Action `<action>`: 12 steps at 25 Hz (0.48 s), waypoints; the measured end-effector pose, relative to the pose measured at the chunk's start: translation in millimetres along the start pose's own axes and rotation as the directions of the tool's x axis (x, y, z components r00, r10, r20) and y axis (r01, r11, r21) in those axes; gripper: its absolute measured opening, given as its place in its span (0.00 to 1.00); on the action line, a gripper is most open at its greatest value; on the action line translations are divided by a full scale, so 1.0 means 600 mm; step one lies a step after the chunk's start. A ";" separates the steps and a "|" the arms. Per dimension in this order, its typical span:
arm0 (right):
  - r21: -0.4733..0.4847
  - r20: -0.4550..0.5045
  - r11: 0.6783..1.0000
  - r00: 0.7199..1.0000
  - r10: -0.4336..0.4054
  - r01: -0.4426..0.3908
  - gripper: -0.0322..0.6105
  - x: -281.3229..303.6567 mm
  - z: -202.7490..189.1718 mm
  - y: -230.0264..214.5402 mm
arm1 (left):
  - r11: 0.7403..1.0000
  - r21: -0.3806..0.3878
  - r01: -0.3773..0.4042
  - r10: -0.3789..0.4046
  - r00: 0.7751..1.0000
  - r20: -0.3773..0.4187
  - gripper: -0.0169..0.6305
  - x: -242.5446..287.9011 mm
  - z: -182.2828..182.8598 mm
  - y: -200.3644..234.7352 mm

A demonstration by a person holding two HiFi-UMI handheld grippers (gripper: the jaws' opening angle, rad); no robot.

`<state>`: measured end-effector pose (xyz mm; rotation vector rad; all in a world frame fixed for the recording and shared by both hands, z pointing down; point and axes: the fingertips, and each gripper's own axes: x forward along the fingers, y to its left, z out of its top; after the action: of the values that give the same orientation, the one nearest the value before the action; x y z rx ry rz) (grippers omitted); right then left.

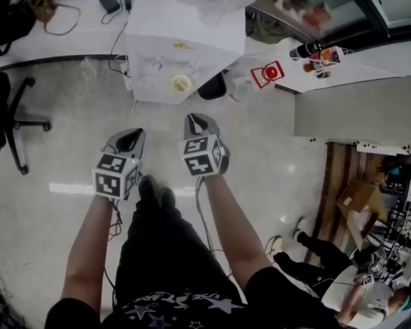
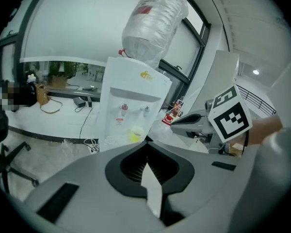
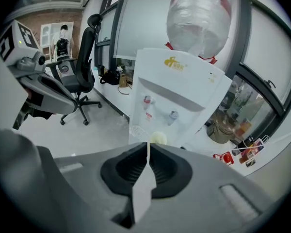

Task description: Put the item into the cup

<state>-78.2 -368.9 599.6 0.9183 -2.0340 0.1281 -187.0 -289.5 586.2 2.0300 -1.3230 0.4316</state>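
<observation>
A pale yellow cup (image 1: 181,83) stands in the tap recess of a white water dispenser (image 1: 192,40) that carries a large clear bottle. The left gripper view shows the cup (image 2: 136,134) just past my jaw tips, and the right gripper view shows the cup (image 3: 158,138) the same way. My left gripper (image 1: 130,134) and right gripper (image 1: 194,120) are held side by side above the floor, short of the dispenser. Both are shut with nothing between the jaws. No loose item shows near the cup.
A red-and-white object (image 1: 268,72) and bottles (image 1: 308,49) lie on the white desk at right. A black office chair (image 1: 14,122) stands at left. Cables run along the back desk (image 1: 61,19). A person (image 1: 342,273) is at the lower right.
</observation>
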 end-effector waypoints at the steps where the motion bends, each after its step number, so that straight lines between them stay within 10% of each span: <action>1: 0.002 -0.001 1.000 1.000 0.003 -0.003 0.07 -0.008 -0.005 0.002 | 1.000 -0.003 0.002 -0.002 1.000 -0.001 0.03 -0.004 -0.004 -0.006; 12: 0.020 0.064 0.999 0.997 0.031 -0.033 0.07 -0.166 -0.084 0.036 | 1.000 -0.006 -0.029 0.029 0.998 0.046 0.03 -0.078 -0.041 -0.130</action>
<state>-23.7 -277.2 560.2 0.9137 -2.1109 0.1399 -135.1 -220.4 548.7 2.0293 -1.3817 0.3958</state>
